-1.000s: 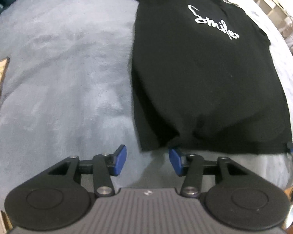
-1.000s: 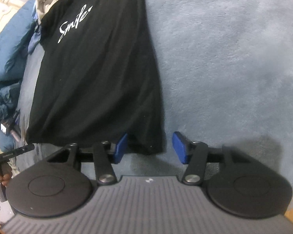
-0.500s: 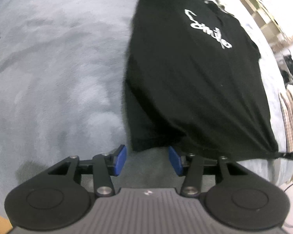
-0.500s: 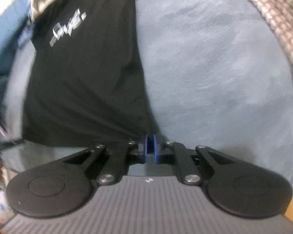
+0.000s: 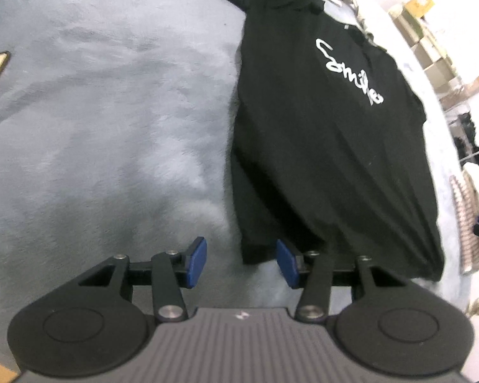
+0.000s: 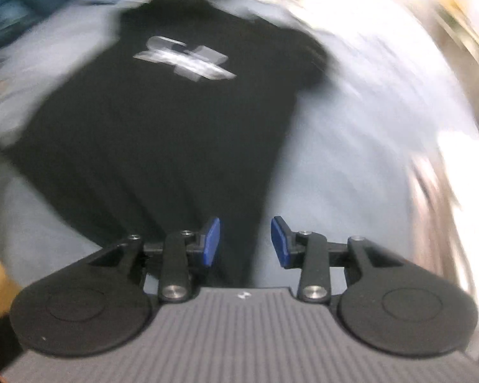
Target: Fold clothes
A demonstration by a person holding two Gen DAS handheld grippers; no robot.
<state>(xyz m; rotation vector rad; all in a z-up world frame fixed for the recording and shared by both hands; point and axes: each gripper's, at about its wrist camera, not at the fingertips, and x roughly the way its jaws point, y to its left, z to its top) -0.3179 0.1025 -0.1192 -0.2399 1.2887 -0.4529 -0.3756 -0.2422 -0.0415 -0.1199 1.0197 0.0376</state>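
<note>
While a black T-shirt (image 5: pixel 329 146) with white script lettering lies spread flat on a pale grey-blue plush blanket (image 5: pixel 105 134), filling the upper right of the left wrist view, the left tongs (image 5: pixel 241 262) sit at the bottom centre of that frame. Their blue pads are apart and closing, with the shirt's lower left hem corner lying between them but not yet pinched. In the right wrist view, badly blurred by motion, the right tongs (image 6: pixel 245 242) sit at the bottom centre, above the same shirt (image 6: pixel 163 134), which fills the middle and left of the frame. Their jaws are opening, and the pads do not press on any cloth; the shirt's hem edge lies below the gap.

Judged from this, the step in hand is taking hold of the two hem corners before the first fold. The next move calls for each pair of tongs to close firmly on its corner, so the hem can be lifted evenly toward the collar.
</note>
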